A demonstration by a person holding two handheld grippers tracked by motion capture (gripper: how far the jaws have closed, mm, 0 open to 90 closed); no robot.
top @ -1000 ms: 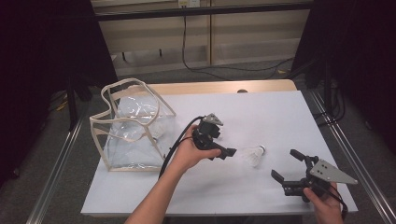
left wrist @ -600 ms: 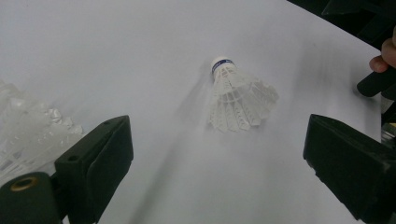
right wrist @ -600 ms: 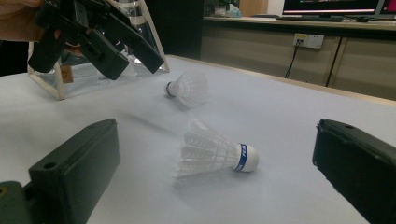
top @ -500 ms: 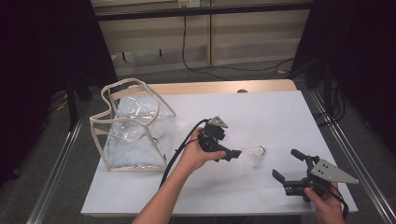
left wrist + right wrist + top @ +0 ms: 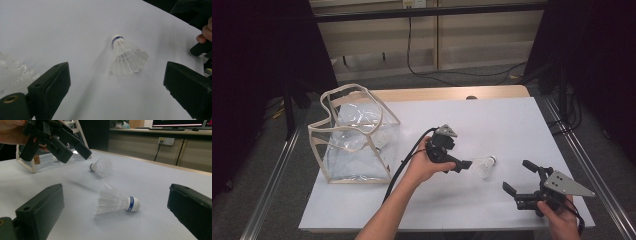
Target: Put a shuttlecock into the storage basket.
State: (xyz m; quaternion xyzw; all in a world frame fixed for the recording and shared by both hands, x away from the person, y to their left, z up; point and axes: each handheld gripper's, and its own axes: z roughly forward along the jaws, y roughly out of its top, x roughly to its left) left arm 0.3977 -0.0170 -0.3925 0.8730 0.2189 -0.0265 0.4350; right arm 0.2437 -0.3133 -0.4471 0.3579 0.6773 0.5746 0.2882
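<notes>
A white shuttlecock (image 5: 485, 166) with a blue-banded cork lies on the white table (image 5: 512, 120). My left gripper (image 5: 461, 163) hovers just left of it, open, and the shuttlecock (image 5: 127, 58) lies ahead between the spread jaws, untouched. In the right gripper view a second shuttlecock (image 5: 116, 201) lies on its side close in front of my open right gripper (image 5: 117, 195), cork to the right. The first shuttlecock (image 5: 101, 166) sits farther back, below the left gripper (image 5: 72, 147). My right gripper (image 5: 518, 175) rests near the table's front right.
A clear plastic bag (image 5: 357, 135) with cream trim stands open at the table's left, with something white inside. The left gripper's cable (image 5: 404, 162) trails along the forearm. Metal rails run along both table sides. The table's front edge is close to the right hand (image 5: 562, 220).
My left gripper has edged to the right, closer to the shuttlecock. The right gripper has stayed in place.
</notes>
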